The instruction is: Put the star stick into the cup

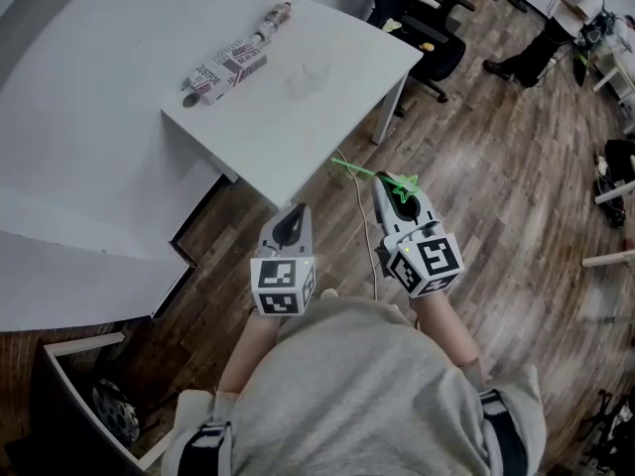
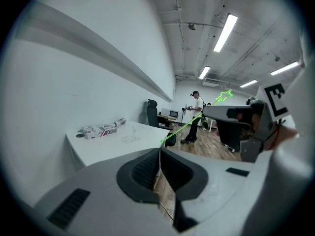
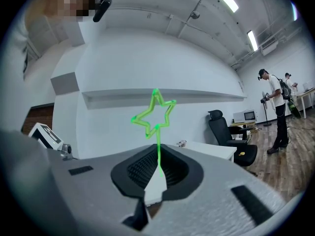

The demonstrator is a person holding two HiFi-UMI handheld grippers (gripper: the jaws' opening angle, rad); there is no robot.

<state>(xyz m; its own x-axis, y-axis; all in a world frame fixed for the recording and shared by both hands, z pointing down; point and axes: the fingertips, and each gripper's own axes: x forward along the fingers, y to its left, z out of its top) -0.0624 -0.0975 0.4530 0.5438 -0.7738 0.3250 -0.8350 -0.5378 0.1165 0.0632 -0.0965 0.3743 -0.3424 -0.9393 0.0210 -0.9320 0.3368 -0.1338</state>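
One white bench [image 1: 327, 117] fills the upper part of the head view. Off its near corner, over the wood floor [image 1: 496, 167], sit both claws. The left claw [image 1: 291, 216] is pinched together with nothing in it, and the right claw [image 1: 390, 191] is just beside it. On the bench, a printed package [image 1: 226, 67] lies toward the far side, with a clear cup [image 1: 314, 71] near it. Smallest is the green star stick [image 3: 154, 113], well off the bench and clamped in the right claw, star poking past the tips.
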